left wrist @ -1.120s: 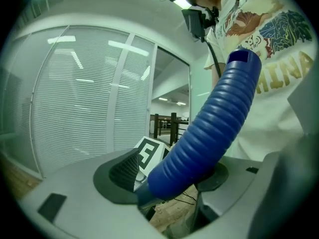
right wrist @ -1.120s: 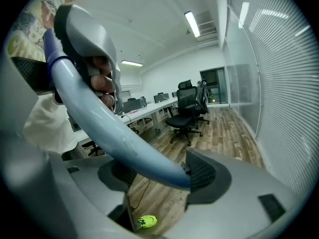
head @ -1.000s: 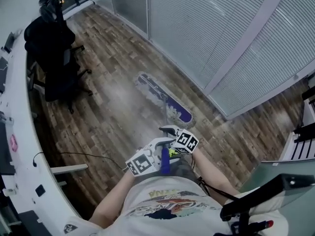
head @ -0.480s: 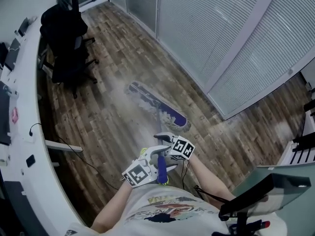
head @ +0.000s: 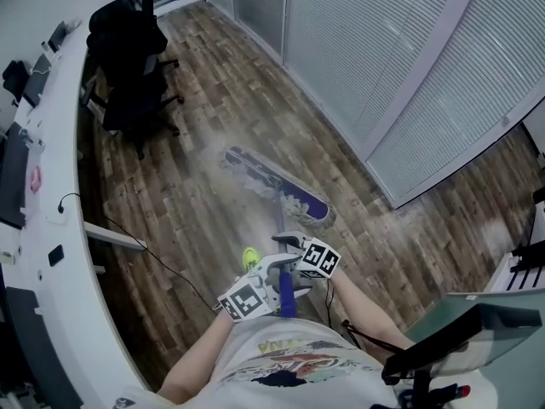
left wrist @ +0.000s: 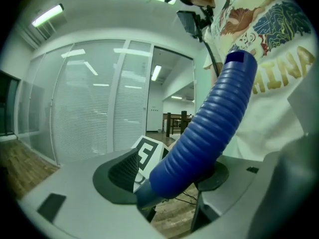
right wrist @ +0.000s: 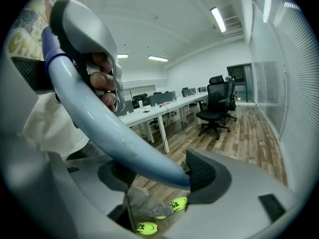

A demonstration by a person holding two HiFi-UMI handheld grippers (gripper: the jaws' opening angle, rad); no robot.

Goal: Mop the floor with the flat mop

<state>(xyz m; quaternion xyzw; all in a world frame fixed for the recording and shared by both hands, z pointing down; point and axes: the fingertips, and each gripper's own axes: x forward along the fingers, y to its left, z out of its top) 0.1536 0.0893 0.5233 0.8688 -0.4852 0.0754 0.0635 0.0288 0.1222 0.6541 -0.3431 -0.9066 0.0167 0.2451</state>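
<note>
The flat mop's blue head point(head: 277, 183) lies on the wood floor ahead of me, with a dull wet streak around it. Its handle point(head: 280, 228) rises back to my hands. My left gripper point(head: 278, 276) is shut on the ribbed blue grip point(left wrist: 209, 128) at the handle's top, close to my shirt. Just further along, my right gripper point(head: 287, 244) is shut on the pale shaft point(right wrist: 99, 118). Seen close up, the left gripper point(left wrist: 169, 183) and the right gripper point(right wrist: 159, 176) each have their pads pressed on the handle.
A black office chair point(head: 132, 66) stands at the far left beside a long white curved desk point(head: 60, 186). A thin cable point(head: 162, 262) trails on the floor below the desk. Glass partitions with blinds point(head: 383, 58) close off the right. My yellow-green shoe point(head: 250, 256) shows near the handle.
The mop head has slid a little left and towards me over the planks, and both grippers moved with the handle. Both grips are unchanged. My shoe has come into view.
</note>
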